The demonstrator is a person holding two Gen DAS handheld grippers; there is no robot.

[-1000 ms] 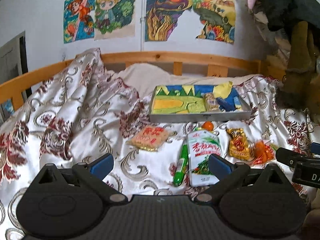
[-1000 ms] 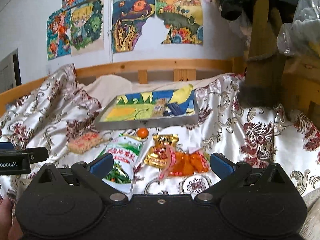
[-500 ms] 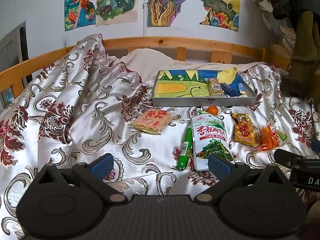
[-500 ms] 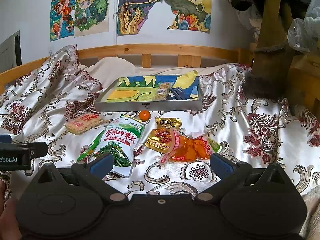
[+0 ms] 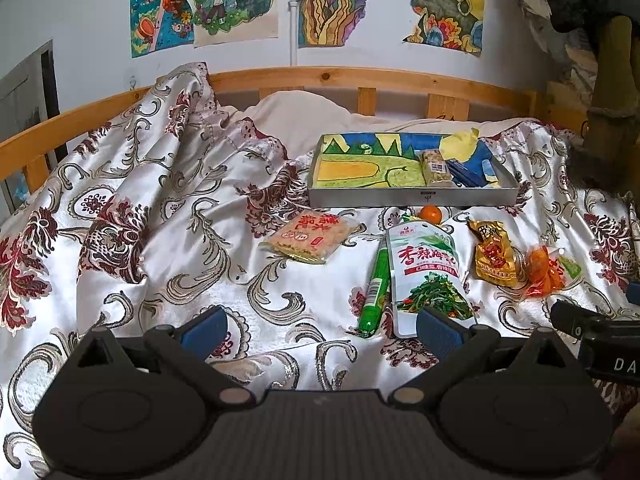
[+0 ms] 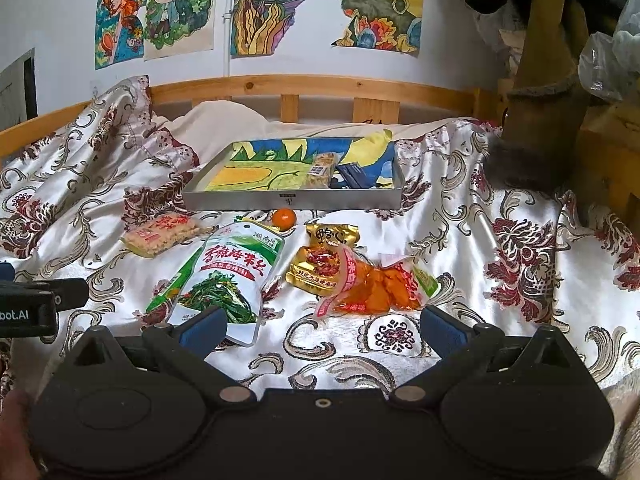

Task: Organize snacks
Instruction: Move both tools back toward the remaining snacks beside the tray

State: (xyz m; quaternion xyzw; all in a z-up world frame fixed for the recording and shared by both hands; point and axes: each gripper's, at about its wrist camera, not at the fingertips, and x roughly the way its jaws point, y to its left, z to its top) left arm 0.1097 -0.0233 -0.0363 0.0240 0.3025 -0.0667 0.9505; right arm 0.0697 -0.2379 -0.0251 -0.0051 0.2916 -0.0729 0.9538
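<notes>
At the centre of the frame, on the bed's patterned quilt (image 5: 160, 240), I see a shallow grey tray (image 5: 412, 197) lined with a colourful drawing; a small cereal bar (image 5: 435, 168) and a dark blue packet (image 5: 466, 174) lie in its right half, the left half bare. Just below its front wall sit a small orange (image 6: 283, 216), a rice-cracker pack (image 5: 310, 237), a green sausage stick (image 5: 376, 284) touching a white seaweed pouch (image 6: 232, 272), a gold packet (image 6: 324, 260) and an orange packet (image 6: 376, 288). Open quilt fills the left. My left claw (image 5: 320, 330) and right claw (image 6: 320, 328) both gape wide, gripping nothing.
</notes>
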